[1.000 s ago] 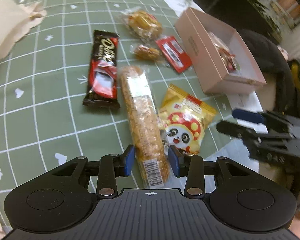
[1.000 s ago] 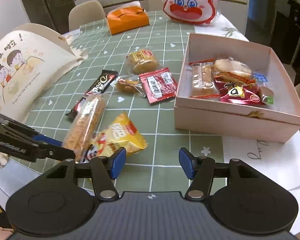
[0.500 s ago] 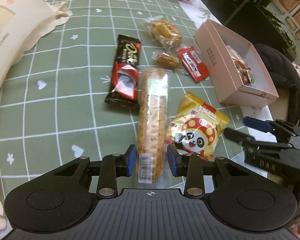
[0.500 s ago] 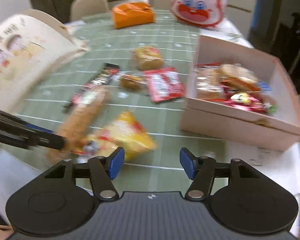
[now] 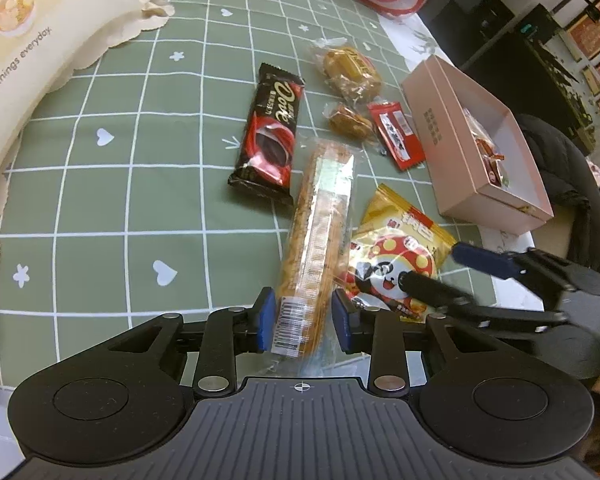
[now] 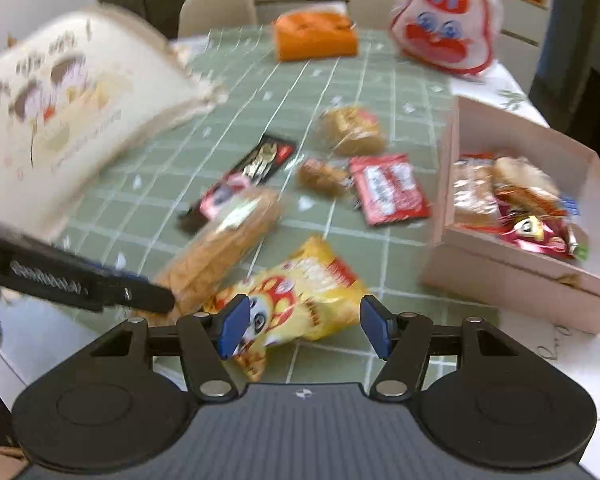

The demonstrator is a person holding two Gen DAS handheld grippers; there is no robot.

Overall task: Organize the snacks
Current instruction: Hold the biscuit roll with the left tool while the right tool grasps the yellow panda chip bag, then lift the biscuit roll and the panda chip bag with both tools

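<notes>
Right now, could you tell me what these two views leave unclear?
- Left view: pink box contents, mostly hidden by its near wall.
- Right view: chocolate bar print, motion-blurred.
- Both views: whether the left gripper pinches the long biscuit pack; its pads straddle it.

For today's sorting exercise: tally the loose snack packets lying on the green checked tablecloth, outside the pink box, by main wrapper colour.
Clear wrapper: 3, the long biscuit sleeve, large round pastry, small pastry
Red: 1, flat red sachet
Black: 1, Dove chocolate bar
Yellow: 1, panda snack bag
Total: 6
</notes>
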